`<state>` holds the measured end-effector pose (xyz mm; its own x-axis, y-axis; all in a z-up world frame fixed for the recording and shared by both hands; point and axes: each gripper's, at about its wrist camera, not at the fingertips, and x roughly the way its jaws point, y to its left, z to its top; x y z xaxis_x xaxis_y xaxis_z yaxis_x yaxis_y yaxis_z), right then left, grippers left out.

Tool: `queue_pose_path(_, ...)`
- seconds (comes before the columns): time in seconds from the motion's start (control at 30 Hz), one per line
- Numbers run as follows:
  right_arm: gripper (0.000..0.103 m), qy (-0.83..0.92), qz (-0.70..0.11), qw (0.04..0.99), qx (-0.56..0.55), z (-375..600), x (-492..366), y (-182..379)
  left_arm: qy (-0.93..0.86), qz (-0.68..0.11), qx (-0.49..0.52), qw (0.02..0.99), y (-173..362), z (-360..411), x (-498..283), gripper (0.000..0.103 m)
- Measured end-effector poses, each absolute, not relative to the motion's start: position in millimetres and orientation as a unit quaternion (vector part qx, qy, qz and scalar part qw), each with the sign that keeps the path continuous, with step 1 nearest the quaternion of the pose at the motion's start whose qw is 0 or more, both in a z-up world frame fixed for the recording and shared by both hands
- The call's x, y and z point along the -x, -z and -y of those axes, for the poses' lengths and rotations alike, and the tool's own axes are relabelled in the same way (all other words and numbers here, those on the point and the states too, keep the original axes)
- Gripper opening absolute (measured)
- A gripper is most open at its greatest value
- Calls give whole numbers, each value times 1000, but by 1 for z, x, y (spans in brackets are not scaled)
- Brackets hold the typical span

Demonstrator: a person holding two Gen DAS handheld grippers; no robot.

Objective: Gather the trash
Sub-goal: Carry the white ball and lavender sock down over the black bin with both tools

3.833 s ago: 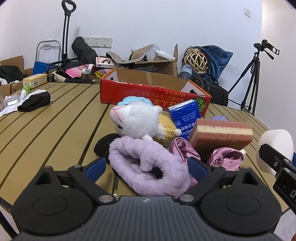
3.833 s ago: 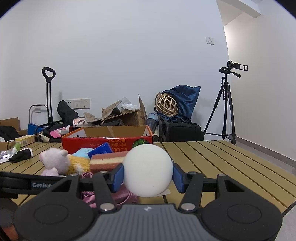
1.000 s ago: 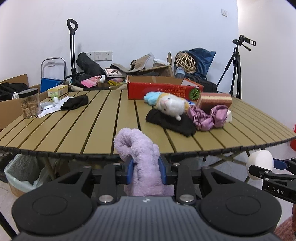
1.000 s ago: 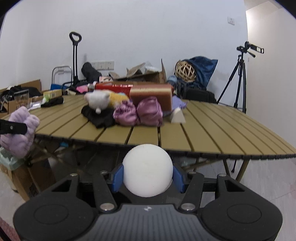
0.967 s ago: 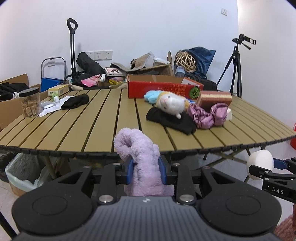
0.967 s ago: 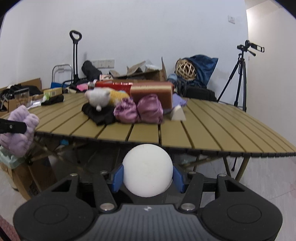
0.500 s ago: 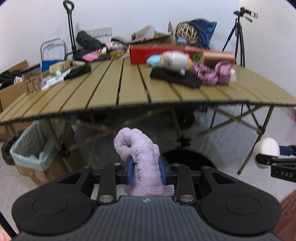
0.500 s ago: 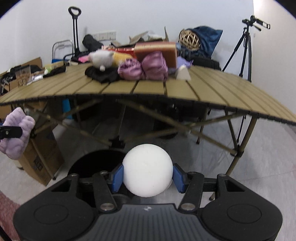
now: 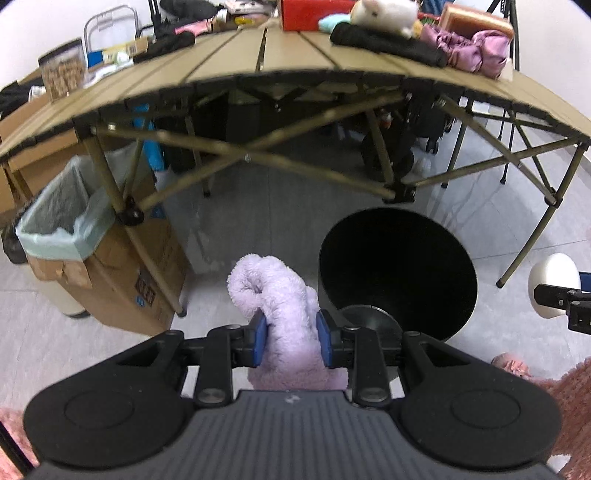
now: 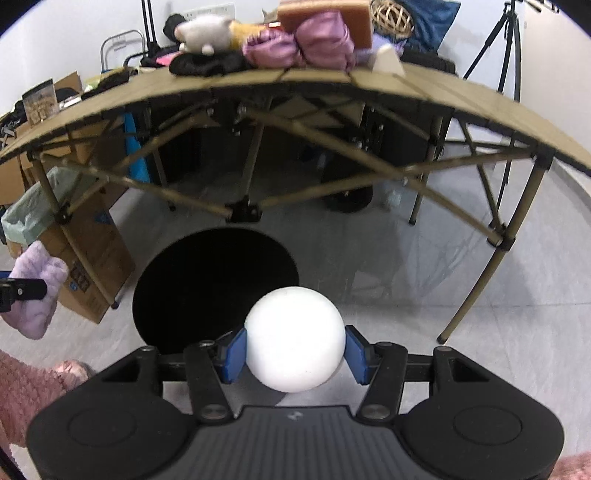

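Clamping a lilac fleece cloth between its blue pads, the left gripper points steeply down at the floor — the cloth bulges up past the fingertips and hangs out below them. Just right of those jaws and a little beyond them stands a round black bin, its dark mouth open to the camera; the cloth sits beside its rim, not over it.

The right gripper is closed on a white foam ball, one blue pad pressing each side. Seen from that wrist, the same bin lies directly ahead of the jaws and slightly to their left, the ball overlapping its near rim.

Farther out from both jaws, a folding slatted table arches over the scene on crossed brown legs. On its top lie a white plush toy, a black cloth and crumpled pink fabric. Far left of the left jaws, a cardboard box with a pale green liner sits on the grey floor — a pink fluffy slipper shows low on the right.
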<state>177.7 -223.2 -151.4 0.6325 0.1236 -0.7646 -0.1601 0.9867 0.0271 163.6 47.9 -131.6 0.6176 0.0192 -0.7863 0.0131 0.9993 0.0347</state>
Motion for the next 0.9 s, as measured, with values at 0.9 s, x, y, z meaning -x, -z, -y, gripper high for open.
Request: queue_pose_path(0.9,54,-119,-437,890,43,134,-240,169,-36,-456,17,889,142,-79,-175,29)
